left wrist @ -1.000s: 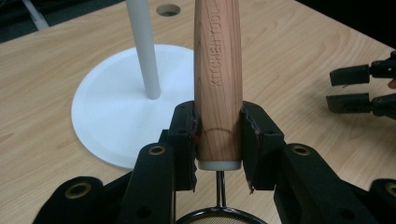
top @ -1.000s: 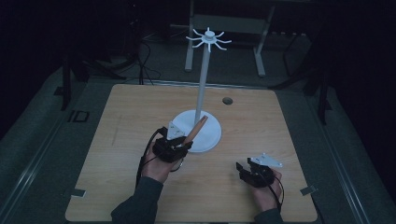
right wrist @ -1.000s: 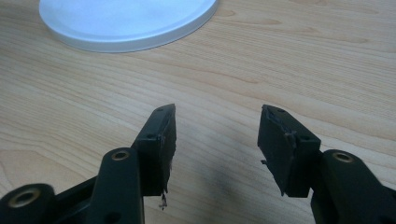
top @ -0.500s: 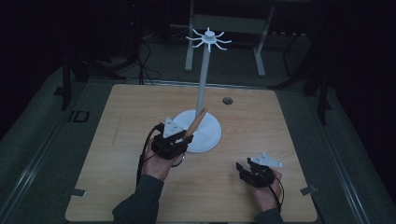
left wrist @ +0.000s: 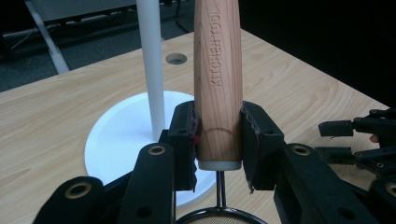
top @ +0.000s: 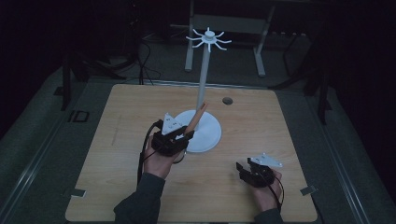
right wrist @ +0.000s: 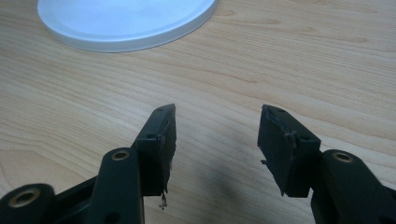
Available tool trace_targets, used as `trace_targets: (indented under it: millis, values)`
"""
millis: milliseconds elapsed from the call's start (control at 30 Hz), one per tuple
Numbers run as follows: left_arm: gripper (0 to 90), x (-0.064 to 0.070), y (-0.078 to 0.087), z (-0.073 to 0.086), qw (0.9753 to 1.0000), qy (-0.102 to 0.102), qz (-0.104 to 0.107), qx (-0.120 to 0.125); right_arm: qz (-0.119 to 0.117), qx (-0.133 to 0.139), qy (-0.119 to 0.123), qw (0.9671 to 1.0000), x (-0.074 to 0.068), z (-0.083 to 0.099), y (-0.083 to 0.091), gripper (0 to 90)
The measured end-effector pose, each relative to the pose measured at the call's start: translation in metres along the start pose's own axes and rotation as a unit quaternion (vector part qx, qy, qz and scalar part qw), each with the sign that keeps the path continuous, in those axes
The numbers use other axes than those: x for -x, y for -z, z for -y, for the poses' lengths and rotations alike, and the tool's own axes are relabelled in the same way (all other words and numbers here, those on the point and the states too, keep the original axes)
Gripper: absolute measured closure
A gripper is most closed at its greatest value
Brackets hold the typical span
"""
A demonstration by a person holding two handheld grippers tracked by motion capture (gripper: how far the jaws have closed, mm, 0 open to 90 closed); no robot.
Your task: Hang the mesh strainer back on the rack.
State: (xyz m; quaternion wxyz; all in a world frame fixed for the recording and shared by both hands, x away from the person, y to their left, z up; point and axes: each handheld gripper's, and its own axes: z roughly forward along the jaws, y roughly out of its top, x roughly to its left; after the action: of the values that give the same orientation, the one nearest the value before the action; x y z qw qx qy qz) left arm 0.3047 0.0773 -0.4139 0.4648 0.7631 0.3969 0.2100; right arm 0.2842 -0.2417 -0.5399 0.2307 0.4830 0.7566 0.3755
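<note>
**A:** so what's the room like? Looks super dark past the table.

**B:** yeah, the light falls mostly on the light wood tabletop, the rest is near black. Floor is dark grey-green (carpet maybe, can't tell). There's a round hole near the table's far edge.

**A:** anything behind it?

**B:** a pale metal frame with two legs on the floor beyond the far edge, plus some black cables trailing on the floor at the back left. Dark stand legs on the right too.
</note>
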Motion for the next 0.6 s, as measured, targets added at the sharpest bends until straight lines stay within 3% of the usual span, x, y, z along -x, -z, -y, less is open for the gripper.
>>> trace_targets:
  millis: [600]
  values:
    - [68.4,0.0,0.008,-0.016,0.9994,0.01,-0.008,0.031,0.002,0.001,-0.003,1.0,0.001,0.0,0.0,46.5]
